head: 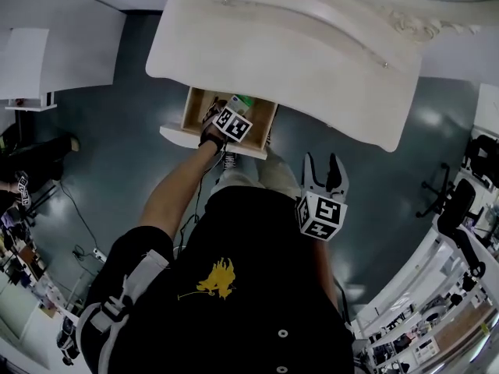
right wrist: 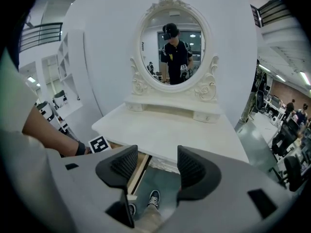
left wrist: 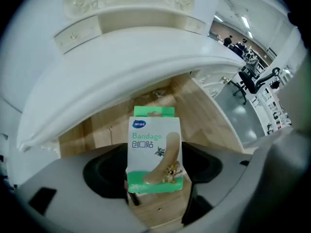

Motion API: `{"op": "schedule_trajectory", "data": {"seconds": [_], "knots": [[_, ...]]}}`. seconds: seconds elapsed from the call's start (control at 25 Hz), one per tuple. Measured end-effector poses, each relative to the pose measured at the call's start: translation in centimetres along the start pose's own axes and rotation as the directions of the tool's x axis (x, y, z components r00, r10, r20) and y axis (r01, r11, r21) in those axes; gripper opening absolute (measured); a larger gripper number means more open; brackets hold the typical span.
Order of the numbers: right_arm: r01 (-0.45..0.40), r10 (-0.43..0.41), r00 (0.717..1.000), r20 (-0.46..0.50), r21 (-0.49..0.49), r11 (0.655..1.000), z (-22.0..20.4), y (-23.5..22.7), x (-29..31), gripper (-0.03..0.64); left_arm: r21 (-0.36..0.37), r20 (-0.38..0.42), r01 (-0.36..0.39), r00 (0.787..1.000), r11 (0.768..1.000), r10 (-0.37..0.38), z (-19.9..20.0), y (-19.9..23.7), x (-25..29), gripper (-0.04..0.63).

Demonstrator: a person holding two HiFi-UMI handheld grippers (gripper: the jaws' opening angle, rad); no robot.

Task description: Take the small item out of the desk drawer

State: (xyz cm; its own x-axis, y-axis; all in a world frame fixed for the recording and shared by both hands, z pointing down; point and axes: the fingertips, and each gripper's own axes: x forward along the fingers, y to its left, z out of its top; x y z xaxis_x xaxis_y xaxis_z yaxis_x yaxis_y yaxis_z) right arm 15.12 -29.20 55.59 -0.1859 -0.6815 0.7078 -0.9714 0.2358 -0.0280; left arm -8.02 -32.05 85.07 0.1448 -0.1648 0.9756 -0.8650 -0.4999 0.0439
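**While the drawer (head: pixel 175 135) stands open, my left gripper (head: pixel 224 109) has the bandage box (left wrist: pixel 154 149)**

As I look down from the head view, the wooden drawer is pulled out from under the white dressing table (head: pixel 312 45), and my left gripper reaches down into it, marker cube uppermost. In the left gripper view, the small green-and-white bandage box sits inside the drawer, over its wooden floor, with its printed face to the camera. The two dark pads (left wrist: pixel 104 171) lie against its long edges, one on each side, so the fingers are closed on the box. The box has not cleared the drawer: the table's front edge arches above it and the drawer's side wall (left wrist: pixel 214 125) runs past on the right.

To the right of the drawer, my right gripper (head: pixel 326 170) hangs in front of the table edge, apart from the drawer. In its own view (right wrist: pixel 155 166) the fingers stand parted with nothing between them. Through the gap I see only the floor, a pair of dark shoes (right wrist: pixel 153 198) and the drawer's right corner. Above the drawer, at the back of the tabletop, stands the oval mirror (right wrist: pixel 172 47).
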Motion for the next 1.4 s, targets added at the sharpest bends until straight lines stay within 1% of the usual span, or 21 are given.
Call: {"op": "schedule_trajectory", "data": {"seconds": [0.08,0.16,0.36,0.52,0.64,0.76,0.88,1.0,1.16,1.28,1.4], "knots": [[-0.02,0.02,1.0,0.02,-0.004,1.0,0.4,1.3,-0.2,0.273,0.006,0.036,-0.001,0.999,1.0,0.001,0.1,-0.1,-1.9,0.35],[-0.037,0.037,0.998,0.044,-0.015,0.999,0.8,2.3,-0.4,0.273,-0.011,0.079,0.002,0.997,1.0,-0.001,0.2,-0.3,-3.8,0.35],[-0.058,0.061,0.993,0.102,-0.029,0.998,1.7,4.3,-1.4,0.272,-0.044,0.186,0.002,0.983,0.999,0.007,-0.1,-1.0,-8.8,0.348],[-0.063,0.067,0.988,0.139,-0.031,0.998,1.4,5.6,-2.2,0.272,-0.051,0.286,-0.008,0.958,0.999,0.022,-0.6,-1.5,-12.7,0.348],[-0.061,0.068,0.984,0.165,-0.045,0.997,1.3,7.7,-4.0,0.27,-0.057,0.367,0.011,0.93,0.998,0.01,-1.6,-1.8,-16.7,0.348],[-0.049,0.059,0.978,0.2,-0.058,0.997,1.2,9.7,-6.1,0.264,-0.058,0.45,0.023,0.893,0.998,0.006,-2.6,-1.9,-20.9,0.348],[-0.037,0.051,0.971,0.235,-0.067,0.997,0.7,11.1,-7.8,0.253,-0.063,0.53,0.023,0.848,0.998,0.014,-3.2,-1.9,-24.7,0.348],[-0.027,0.045,0.962,0.268,-0.071,0.997,0.1,12.1,-9.3,0.229,-0.061,0.608,0.014,0.794,0.998,0.026,-3.7,-2.0,-28.5,0.348],[-0.013,0.04,0.946,0.321,-0.086,0.996,0.4,13.8,-11.3,0.209,-0.051,0.693,0.006,0.721,0.999,0.031,-4.8,-1.9,-33.8,0.348],[-0.005,0.039,0.927,0.372,-0.092,0.996,0.8,14.8,-12.8,0.195,-0.046,0.746,0.004,0.666,0.999,0.032,-5.8,-1.9,-37.0,0.348],[0.0,0.048,0.907,0.419,-0.114,0.994,1.2,15.8,-14.3,0.174,-0.05,0.793,-0.024,0.606,0.998,0.054,-6.9,-1.8,-40.1,0.348]]}}
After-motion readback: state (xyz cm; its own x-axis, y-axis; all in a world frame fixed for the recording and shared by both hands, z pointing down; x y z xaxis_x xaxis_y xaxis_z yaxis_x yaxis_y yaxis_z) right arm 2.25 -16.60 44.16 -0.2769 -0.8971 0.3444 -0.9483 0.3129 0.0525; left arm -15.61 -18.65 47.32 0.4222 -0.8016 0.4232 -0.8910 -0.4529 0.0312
